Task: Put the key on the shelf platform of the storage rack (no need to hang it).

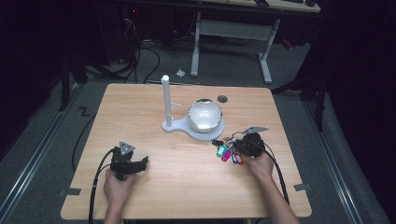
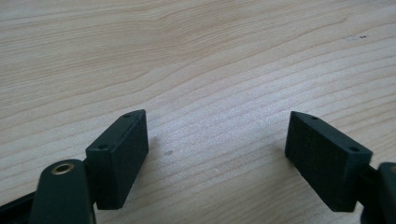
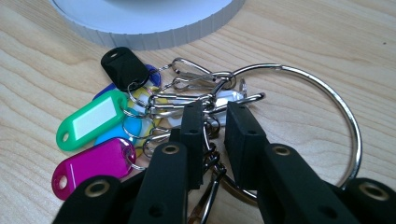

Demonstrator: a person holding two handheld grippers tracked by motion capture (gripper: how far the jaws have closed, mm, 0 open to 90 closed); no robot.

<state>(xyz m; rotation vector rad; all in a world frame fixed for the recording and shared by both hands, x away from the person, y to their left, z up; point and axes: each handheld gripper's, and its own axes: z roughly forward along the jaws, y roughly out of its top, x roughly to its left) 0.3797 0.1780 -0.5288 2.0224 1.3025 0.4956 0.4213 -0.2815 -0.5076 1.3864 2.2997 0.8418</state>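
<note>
A bunch of key tags (image 1: 227, 152) on a big metal ring (image 3: 327, 93) lies on the wooden table (image 1: 187, 186), just in front of the white stand's base (image 3: 149, 28). Green (image 3: 91, 119), magenta (image 3: 93, 163) and black (image 3: 123, 67) tags fan out to the left. My right gripper (image 3: 215, 112) is down on the bunch, its jaws nearly together with the small metal clips caught between them. My left gripper (image 2: 217, 135) rests at the front left (image 1: 140, 163), open wide over bare wood.
A white stand with an upright pole (image 1: 166, 100) and a shiny silver dome (image 1: 204, 114) sits at the table's middle back. A small dark round hole (image 1: 222, 98) lies behind the dome. Beyond the table, a desk frame and cables stand on the floor.
</note>
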